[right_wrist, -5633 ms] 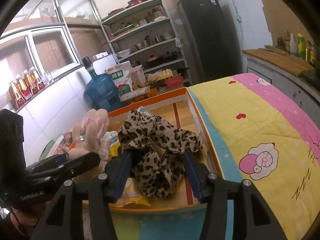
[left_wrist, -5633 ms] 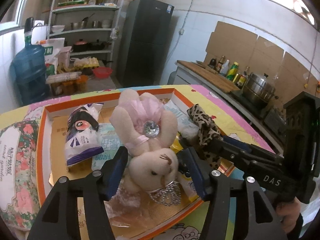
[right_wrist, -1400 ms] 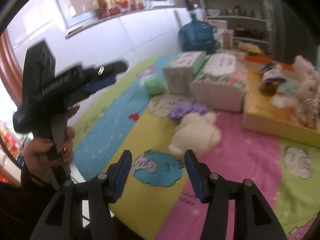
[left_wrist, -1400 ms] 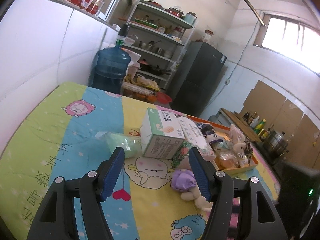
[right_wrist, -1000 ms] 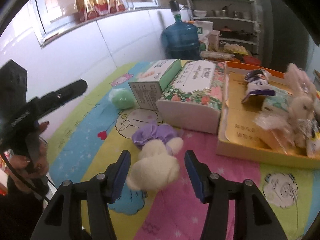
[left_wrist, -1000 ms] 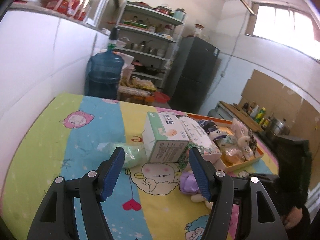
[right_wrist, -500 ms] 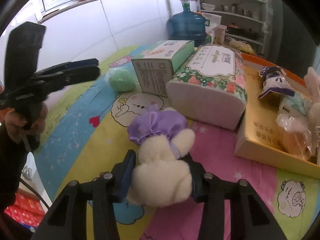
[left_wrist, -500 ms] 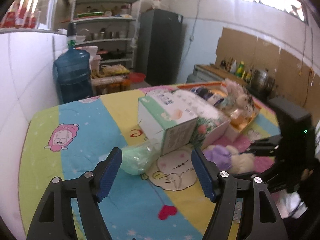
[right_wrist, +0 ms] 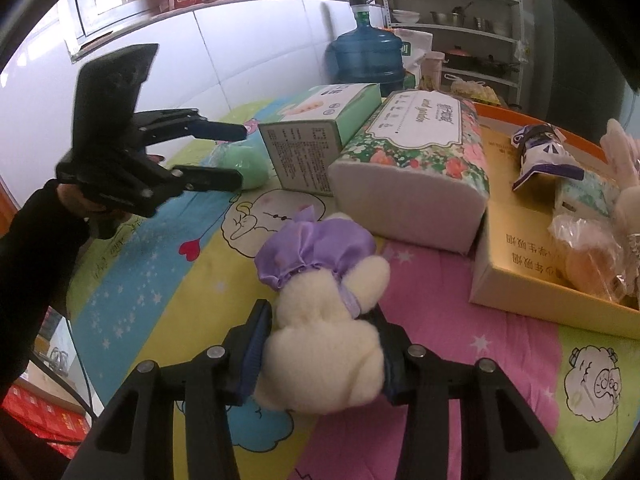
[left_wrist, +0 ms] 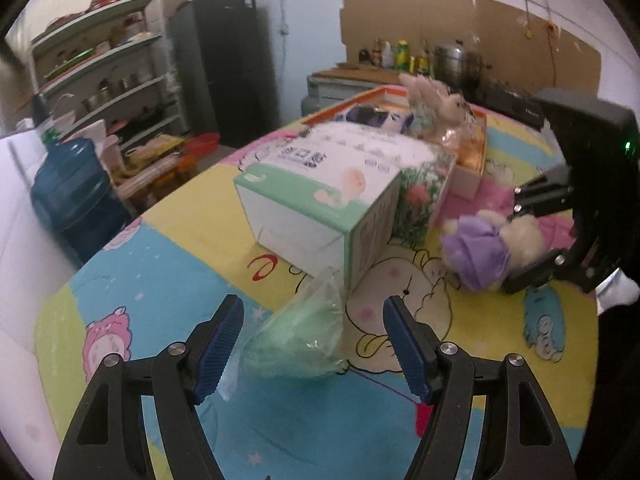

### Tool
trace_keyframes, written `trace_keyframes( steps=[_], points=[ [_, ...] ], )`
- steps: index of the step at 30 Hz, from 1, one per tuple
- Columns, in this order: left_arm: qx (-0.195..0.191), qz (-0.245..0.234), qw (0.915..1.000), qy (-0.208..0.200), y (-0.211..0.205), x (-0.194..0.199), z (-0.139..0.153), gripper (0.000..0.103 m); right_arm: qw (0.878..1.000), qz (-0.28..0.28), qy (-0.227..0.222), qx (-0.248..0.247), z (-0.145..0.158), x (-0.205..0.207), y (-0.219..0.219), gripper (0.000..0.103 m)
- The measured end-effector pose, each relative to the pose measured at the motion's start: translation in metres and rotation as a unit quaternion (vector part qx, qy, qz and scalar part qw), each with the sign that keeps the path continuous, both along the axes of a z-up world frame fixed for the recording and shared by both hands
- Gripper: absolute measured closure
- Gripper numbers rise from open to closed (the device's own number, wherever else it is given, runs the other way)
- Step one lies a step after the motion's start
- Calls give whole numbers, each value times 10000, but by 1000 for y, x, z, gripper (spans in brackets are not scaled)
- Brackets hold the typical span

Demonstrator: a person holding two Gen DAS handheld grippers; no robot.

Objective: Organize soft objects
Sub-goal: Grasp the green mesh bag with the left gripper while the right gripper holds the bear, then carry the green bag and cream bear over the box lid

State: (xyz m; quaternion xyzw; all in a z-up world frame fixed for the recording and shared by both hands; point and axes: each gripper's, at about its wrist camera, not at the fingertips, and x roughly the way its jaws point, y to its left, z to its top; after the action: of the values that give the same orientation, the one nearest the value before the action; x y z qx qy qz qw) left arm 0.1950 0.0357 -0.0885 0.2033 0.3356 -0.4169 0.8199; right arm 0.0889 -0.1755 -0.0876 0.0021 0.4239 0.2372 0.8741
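Note:
A cream plush bunny in a purple dress lies on the cartoon-print quilt, and my right gripper is shut on its body. In the left wrist view the same plush and right gripper show at the right. A pale green soft lump in a clear plastic bag lies beside the box corner. My left gripper is open and straddles it, with the pads clear of the bag. From the right wrist view, the left gripper points at the green bag.
A green-and-white tissue box and a floral tissue pack stand side by side mid-table. An orange-rimmed cardboard tray at the right holds a pink plush bunny and packets. A blue water bottle and shelves stand beyond.
The left gripper rolled, dropped towards the green bag and now straddles it. The right gripper closed on the cream plush bunny about half a second ago and has stayed put since.

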Motion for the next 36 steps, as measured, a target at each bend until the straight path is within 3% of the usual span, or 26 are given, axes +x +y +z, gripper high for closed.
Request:
trace_keyframes(
  steps=[8, 16, 18, 26, 36],
  points=[
    [91, 125, 9999, 35, -1, 7, -14, 29, 10000, 0, -1, -9, 0, 3, 0, 56],
    [-71, 208, 9998, -31, 1, 1, -10, 41, 9999, -94, -61, -28, -2, -1, 2, 56],
    [-16, 233, 9997, -55, -1, -2, -11, 51, 9999, -122, -67, -30, -2, -2, 3, 56],
    [65, 483, 9987, -160, -2, -15, -11, 53, 9996, -258, -77, 121, 1, -5, 0, 58],
    [-454, 971, 9941, -168, 10, -44, 3, 54, 9992, -215, -268, 217, 15, -18, 1, 58]
  ],
)
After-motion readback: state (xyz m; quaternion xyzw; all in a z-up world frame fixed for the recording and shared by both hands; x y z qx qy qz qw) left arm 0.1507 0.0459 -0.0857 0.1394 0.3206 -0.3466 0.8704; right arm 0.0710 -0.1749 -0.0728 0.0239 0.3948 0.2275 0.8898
